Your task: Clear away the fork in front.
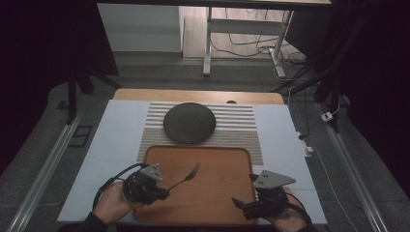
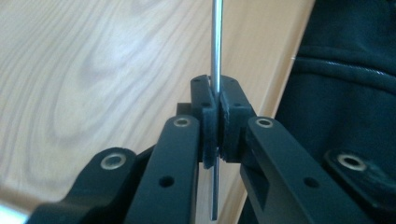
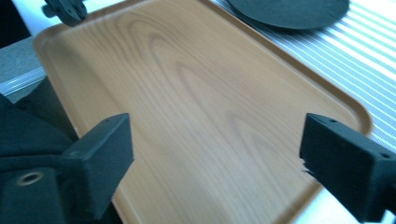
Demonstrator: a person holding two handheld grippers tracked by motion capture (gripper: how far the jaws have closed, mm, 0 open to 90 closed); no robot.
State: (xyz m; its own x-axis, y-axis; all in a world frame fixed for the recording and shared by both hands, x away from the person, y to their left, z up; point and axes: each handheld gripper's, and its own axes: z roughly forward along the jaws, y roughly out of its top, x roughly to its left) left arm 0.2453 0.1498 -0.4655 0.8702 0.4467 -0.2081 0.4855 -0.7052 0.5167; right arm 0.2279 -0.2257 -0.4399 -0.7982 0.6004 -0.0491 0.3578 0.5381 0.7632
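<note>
While the left claw (image 1: 162, 193) pinches the fork (image 1: 186, 177) by its handle above the wooden tray (image 1: 212, 205), keep it level and slow, and keep the wide-open right claw (image 1: 241, 207) clear.

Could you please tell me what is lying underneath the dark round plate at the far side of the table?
The dark round plate rests on a striped placemat, its near edge close to the wooden tray. Whatever lies directly beneath the plate is covered.
</note>
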